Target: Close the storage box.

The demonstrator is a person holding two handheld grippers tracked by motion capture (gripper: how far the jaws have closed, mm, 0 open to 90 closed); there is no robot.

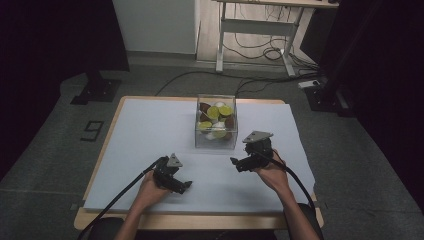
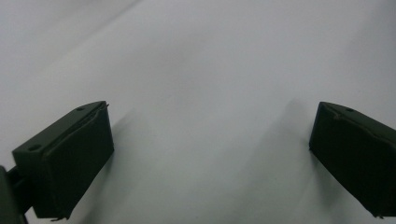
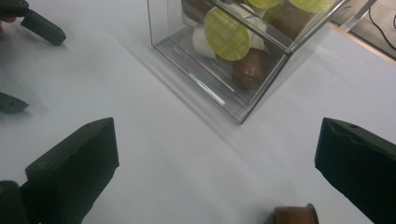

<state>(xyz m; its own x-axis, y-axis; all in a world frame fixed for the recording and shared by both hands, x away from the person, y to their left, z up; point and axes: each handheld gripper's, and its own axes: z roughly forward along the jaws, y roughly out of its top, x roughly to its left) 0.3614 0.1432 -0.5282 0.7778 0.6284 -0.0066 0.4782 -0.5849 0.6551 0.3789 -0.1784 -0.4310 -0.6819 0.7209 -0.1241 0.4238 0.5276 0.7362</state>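
A clear plastic box (image 1: 215,142) stands at the middle of the table and holds several coffee capsules, some with green lids (image 1: 213,112), some brown, some white. In the right gripper view the box (image 3: 205,91) lies just ahead, with a green-lidded capsule (image 3: 226,33) and a brown one (image 3: 252,67) inside. My right gripper (image 3: 217,154) is open, and a loose brown capsule (image 3: 292,215) lies on the sheet low between its jaws, untouched. That right gripper (image 1: 239,164) sits in front of the box. My left gripper (image 1: 180,182) rests lower left, and its view shows the left gripper (image 2: 210,140) open over bare sheet.
A white sheet (image 1: 150,130) covers the wooden table. The left gripper's fingers (image 3: 42,25) appear at the top left of the right gripper view. Beyond the table are a desk frame (image 1: 255,30), floor cables (image 1: 260,50) and dark stands (image 1: 97,87).
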